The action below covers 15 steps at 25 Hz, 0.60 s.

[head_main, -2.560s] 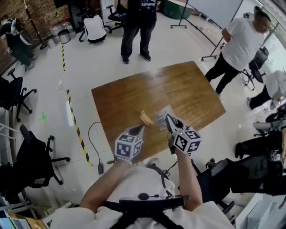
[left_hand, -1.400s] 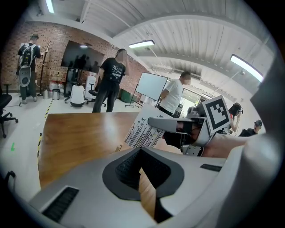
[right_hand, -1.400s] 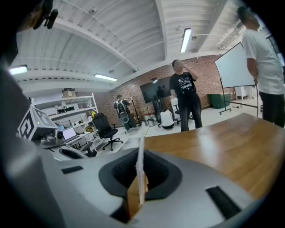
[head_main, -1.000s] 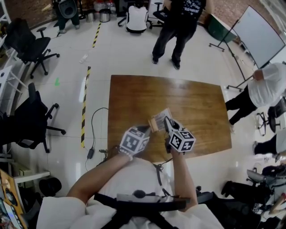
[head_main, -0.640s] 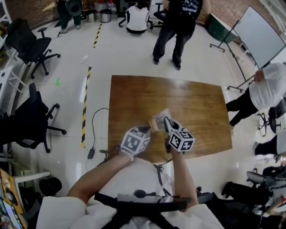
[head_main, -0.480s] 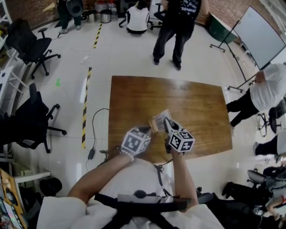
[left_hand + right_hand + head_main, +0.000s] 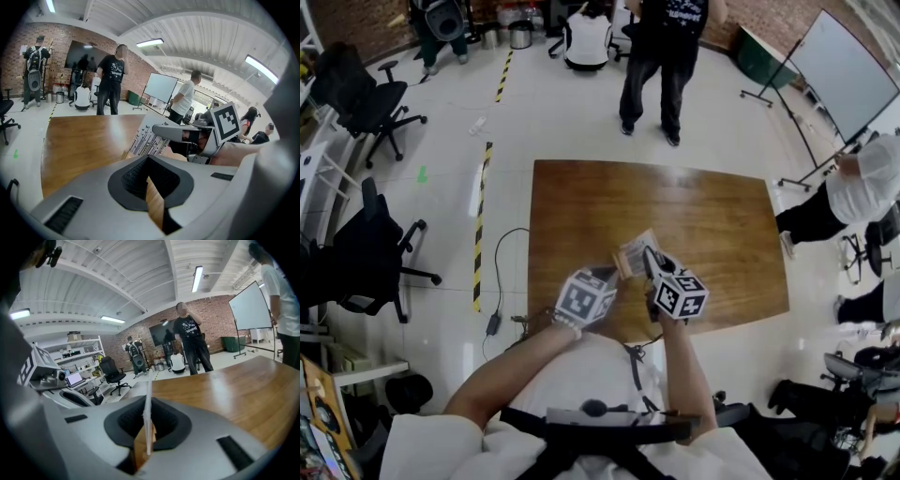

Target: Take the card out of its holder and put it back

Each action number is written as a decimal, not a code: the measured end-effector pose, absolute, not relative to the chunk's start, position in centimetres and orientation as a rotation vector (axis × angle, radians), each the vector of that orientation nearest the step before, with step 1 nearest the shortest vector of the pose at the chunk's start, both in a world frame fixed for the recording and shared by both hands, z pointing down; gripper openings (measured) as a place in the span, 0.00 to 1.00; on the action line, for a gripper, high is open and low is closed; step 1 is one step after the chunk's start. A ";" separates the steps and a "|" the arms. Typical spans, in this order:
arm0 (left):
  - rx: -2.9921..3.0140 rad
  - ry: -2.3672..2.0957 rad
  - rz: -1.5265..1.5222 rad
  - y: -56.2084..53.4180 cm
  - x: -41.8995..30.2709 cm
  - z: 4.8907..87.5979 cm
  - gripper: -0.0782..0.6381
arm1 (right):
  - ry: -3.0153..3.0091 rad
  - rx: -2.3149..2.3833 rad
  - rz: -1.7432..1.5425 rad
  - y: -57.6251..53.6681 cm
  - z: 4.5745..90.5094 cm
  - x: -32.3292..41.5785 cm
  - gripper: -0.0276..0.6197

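Note:
In the head view both grippers hang over the near edge of the wooden table (image 7: 694, 206). My left gripper (image 7: 609, 275) is shut on a small wooden card holder (image 7: 153, 206), which shows as a pale wood strip between its pads. My right gripper (image 7: 649, 255) is shut on a white printed card (image 7: 636, 250). The left gripper view shows the card (image 7: 145, 138) slanting up from the holder's far end with the right gripper (image 7: 158, 127) clamped on its upper edge. The right gripper view has the card (image 7: 148, 380) edge-on, the holder (image 7: 139, 446) just below. Whether the card sits in the slot I cannot tell.
A person in black (image 7: 661, 56) stands beyond the table's far end. Another in white (image 7: 862, 187) is at the right. Office chairs (image 7: 356, 94) stand at the left, a whiteboard (image 7: 844, 75) at the back right. Yellow-black floor tape (image 7: 478, 234) and a cable (image 7: 497, 281) run along the table's left.
Over the last second both grippers, the card and the holder have kept still. Since the earliest frame the head view has swung round, and the bystanders have shifted.

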<state>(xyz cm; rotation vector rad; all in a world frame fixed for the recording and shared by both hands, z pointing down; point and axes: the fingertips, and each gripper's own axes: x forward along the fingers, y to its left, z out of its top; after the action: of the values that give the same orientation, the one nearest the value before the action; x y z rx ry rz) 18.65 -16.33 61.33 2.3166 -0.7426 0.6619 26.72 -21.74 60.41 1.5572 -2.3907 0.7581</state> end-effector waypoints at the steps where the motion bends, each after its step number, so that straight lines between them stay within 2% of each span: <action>1: 2.317 -0.742 0.660 -16.3 18.7 61.4 0.10 | -2.391 1.558 0.754 -21.7 60.4 26.8 0.07; 15: 2.297 -0.858 0.727 -17.2 17.5 62.2 0.10 | -2.357 1.566 0.744 -21.7 61.0 26.4 0.08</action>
<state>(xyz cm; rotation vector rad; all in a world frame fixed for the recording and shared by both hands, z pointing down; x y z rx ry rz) 17.54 -17.18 62.19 2.2969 -0.8579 0.7272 26.43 -21.70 60.97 1.5663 -2.3568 0.7441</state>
